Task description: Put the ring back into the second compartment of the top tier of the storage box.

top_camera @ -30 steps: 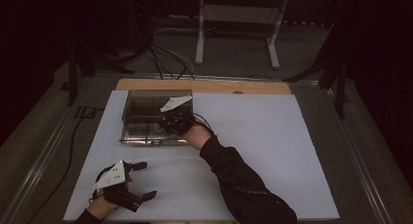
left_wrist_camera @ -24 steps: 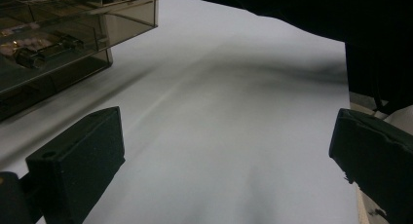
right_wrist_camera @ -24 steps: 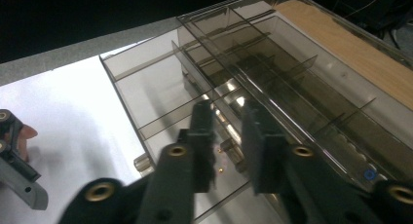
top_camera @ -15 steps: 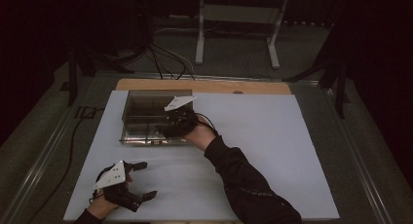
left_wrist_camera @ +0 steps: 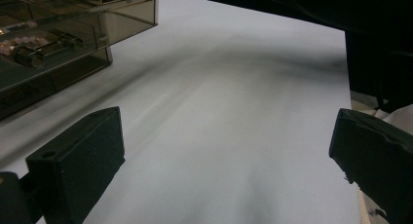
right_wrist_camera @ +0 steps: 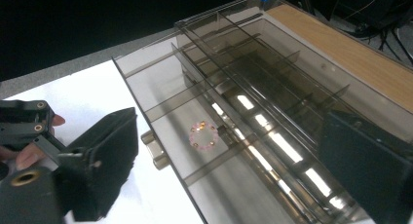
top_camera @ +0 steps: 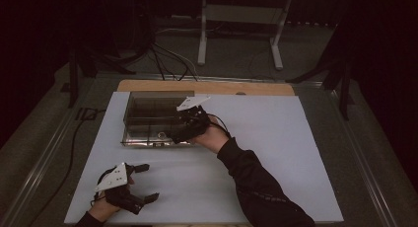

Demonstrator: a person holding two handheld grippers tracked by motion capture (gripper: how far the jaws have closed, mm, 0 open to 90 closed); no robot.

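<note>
Hovering my right gripper (right_wrist_camera: 224, 170), jaws apart, above the organiser box (right_wrist_camera: 272, 87); bracelet (right_wrist_camera: 203, 135) between them (left gripper (top_camera: 140, 182) open, idle); next I lower.

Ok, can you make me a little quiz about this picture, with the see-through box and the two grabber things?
1. True or false: the left gripper is holding something.
2. Which gripper hangs over the clear box? A) left B) right C) both
3. What small thing lies inside the box, seen in the right gripper view?

Key
1. False. Its jaws stand wide open over the bare white board.
2. B. The right gripper is over the box's near right part, jaws open; the left one sits near the board's front left corner, apart from the box.
3. A little pink bead bracelet, lying in one compartment.
</note>
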